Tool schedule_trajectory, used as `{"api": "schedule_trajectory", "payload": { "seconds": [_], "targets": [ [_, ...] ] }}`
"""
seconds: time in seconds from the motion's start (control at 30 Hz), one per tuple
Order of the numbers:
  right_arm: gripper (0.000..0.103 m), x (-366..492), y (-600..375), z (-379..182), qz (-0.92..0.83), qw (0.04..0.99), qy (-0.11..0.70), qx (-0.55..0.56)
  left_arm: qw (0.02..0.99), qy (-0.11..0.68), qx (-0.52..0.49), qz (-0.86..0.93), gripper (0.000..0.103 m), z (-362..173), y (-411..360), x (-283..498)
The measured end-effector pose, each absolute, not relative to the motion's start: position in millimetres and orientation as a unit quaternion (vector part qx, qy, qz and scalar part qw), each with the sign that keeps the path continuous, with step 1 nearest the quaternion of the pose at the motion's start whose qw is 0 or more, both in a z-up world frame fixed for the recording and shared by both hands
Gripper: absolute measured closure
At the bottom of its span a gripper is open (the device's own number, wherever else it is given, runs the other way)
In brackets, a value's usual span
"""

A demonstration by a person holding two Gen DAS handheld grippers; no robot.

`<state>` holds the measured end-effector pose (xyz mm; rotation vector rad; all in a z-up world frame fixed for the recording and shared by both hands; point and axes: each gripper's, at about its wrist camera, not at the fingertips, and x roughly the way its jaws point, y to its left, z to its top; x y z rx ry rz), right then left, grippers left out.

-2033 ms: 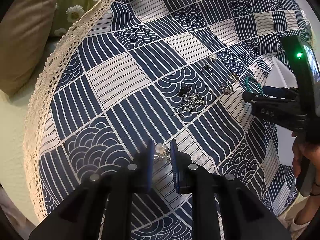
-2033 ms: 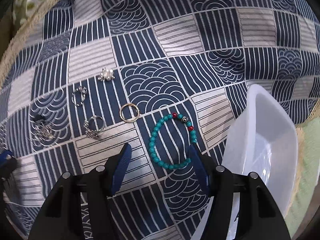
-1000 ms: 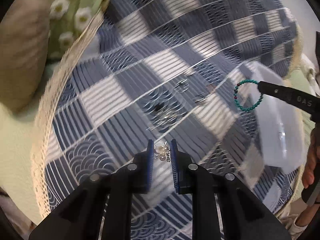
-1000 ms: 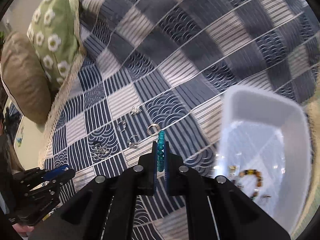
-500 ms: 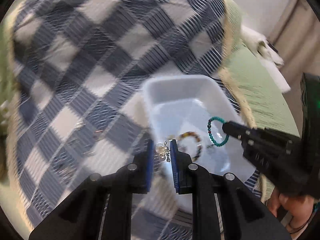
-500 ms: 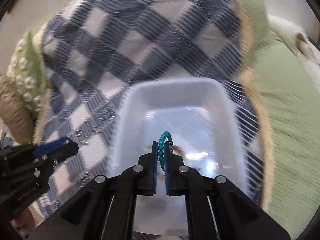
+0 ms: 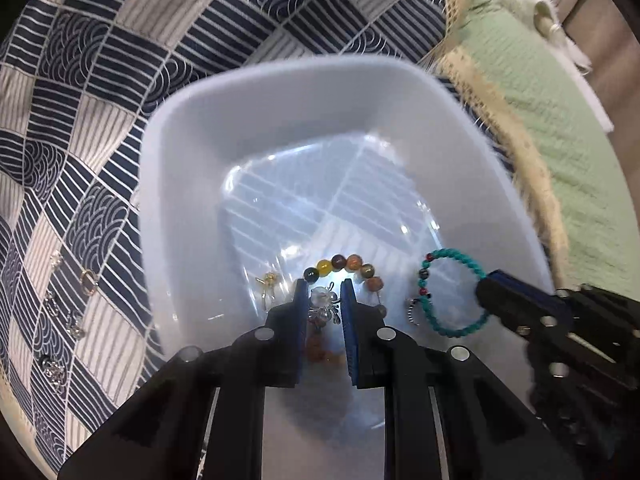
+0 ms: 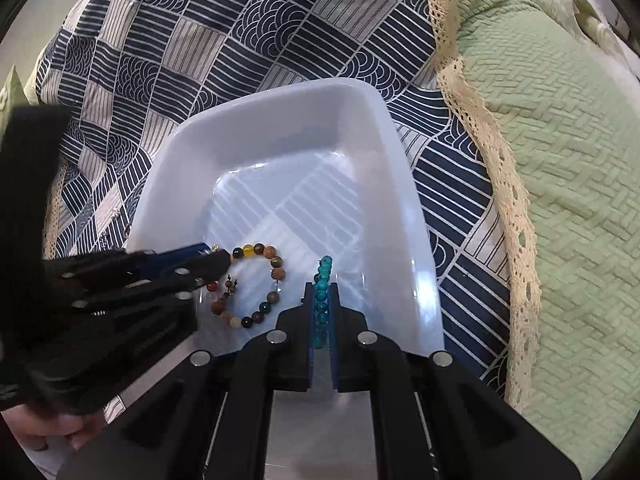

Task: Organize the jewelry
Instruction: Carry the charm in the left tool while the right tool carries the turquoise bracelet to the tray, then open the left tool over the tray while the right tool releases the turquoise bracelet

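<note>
Left wrist view: left gripper (image 7: 324, 308) pinching silver pearl charm (image 7: 323, 305) over white tray (image 7: 248, 120); multicolour bead bracelet (image 7: 352, 266) lying inside

Right wrist view: right gripper (image 8: 321, 312) clamping turquoise bead bracelet (image 8: 321, 300) over tray, jaws nearly closed on it; patterned cloth (image 8: 240, 40) lying beneath

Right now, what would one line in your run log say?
left gripper: shut on pearl brooch | right gripper: shut on turquoise bracelet | both above white tray | not released
</note>
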<state>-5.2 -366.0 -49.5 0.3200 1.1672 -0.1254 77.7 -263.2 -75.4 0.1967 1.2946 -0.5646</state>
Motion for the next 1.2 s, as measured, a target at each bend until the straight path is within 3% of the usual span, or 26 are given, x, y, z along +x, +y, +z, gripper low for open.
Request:
{"api": "schedule_trajectory", "payload": {
  "seconds": [0.27, 0.5, 0.77, 0.8, 0.87, 0.9, 0.93, 1.2],
  "targets": [
    [0.096, -7, -374, -52, -0.056, 0.819, 0.547, 0.165, 0.758, 0.593, 0.109, -0.250, 0.086, -86, -273, 76],
    [0.096, -6, -370, -56, -0.053, 0.818, 0.550, 0.161, 0.771, 0.579, 0.094, -0.248, 0.068, -71, -267, 73],
    [0.094, -5, -362, -59, -0.063, 0.815, 0.557, 0.147, 0.796, 0.557, 0.072, -0.225, 0.062, -42, -230, 79],
    [0.093, -5, -361, -56, -0.063, 0.817, 0.553, 0.148, 0.798, 0.555, 0.066, -0.225, 0.061, -37, -223, 78],
    [0.073, -4, -358, -50, -0.067, 0.821, 0.550, 0.141, 0.800, 0.552, 0.053, -0.228, 0.058, -32, -215, 73],
    [0.049, -4, -354, -45, -0.076, 0.826, 0.544, 0.128, 0.805, 0.549, 0.053, -0.221, 0.055, -28, -210, 72],
    [0.040, -4, -347, -37, -0.082, 0.835, 0.533, 0.107, 0.811, 0.543, 0.055, -0.213, 0.054, -23, -199, 70],
    [0.033, 4, -293, 13, -0.031, 0.870, 0.485, 0.083, 0.852, 0.508, 0.026, -0.127, 0.046, 0, -76, 53]
  ]
}}
